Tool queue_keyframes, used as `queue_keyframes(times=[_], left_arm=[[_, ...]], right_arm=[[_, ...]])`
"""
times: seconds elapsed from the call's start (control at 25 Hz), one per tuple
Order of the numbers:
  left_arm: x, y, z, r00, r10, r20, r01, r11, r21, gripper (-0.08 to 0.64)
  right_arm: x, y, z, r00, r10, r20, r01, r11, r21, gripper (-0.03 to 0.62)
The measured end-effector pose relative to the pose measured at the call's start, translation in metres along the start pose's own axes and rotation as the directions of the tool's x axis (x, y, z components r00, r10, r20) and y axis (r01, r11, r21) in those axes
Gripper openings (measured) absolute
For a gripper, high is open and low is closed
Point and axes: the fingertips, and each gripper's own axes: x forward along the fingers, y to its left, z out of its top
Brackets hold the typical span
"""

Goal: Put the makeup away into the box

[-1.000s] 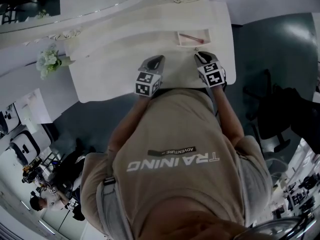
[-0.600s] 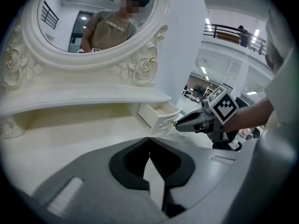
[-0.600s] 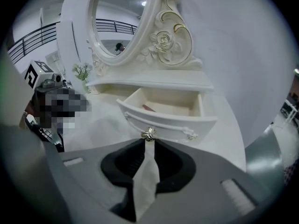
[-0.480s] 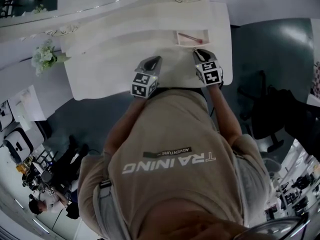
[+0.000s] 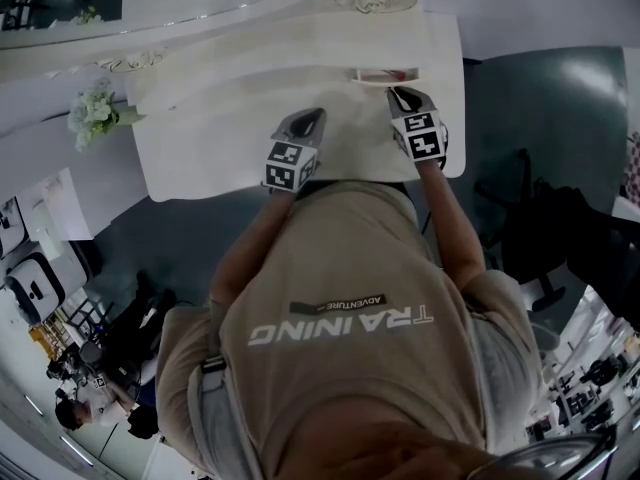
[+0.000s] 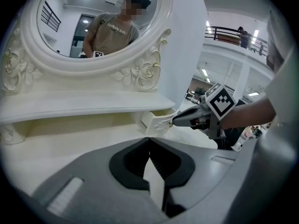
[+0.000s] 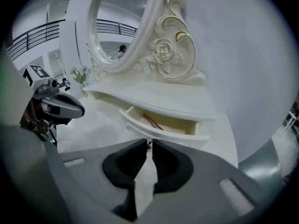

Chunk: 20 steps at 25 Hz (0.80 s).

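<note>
A small white drawer [image 7: 161,130] stands partly open under the vanity's shelf [image 7: 154,99], with a reddish makeup pencil [image 7: 151,121] lying inside. My right gripper [image 7: 149,143] is at the drawer's front and its jaws have just been closing; they now pinch the little metal knob [image 7: 148,144]. In the head view the drawer [image 5: 385,74] shows only as a narrow strip ahead of the right gripper [image 5: 400,94]. My left gripper [image 6: 149,139] hovers over the tabletop, shut and empty, to the left of the drawer [image 6: 155,121]. It appears in the head view as the left gripper [image 5: 311,117].
An ornate oval mirror [image 7: 122,27] rises behind the shelf. White flowers [image 5: 94,114] stand at the table's far left. The white tabletop [image 5: 210,148] ends just in front of my body, with its right edge close beside the drawer. People stand on the floor [image 5: 90,403] at lower left.
The drawer has slid further in under the shelf, showing less of its inside. My right gripper moved with it toward the mirror. The left gripper stayed put.
</note>
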Motion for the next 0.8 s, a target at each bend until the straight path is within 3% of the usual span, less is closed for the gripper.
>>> queue_keyframes(times=[0.8], left_arm=[[0.016,0.008,-0.001,0.998,0.047,-0.037,-0.047,0.999,-0.016,0.006]], right_arm=[[0.027,-0.031,0.032,0.99,0.021,0.137,-0.026,0.999,0.032,0.04]])
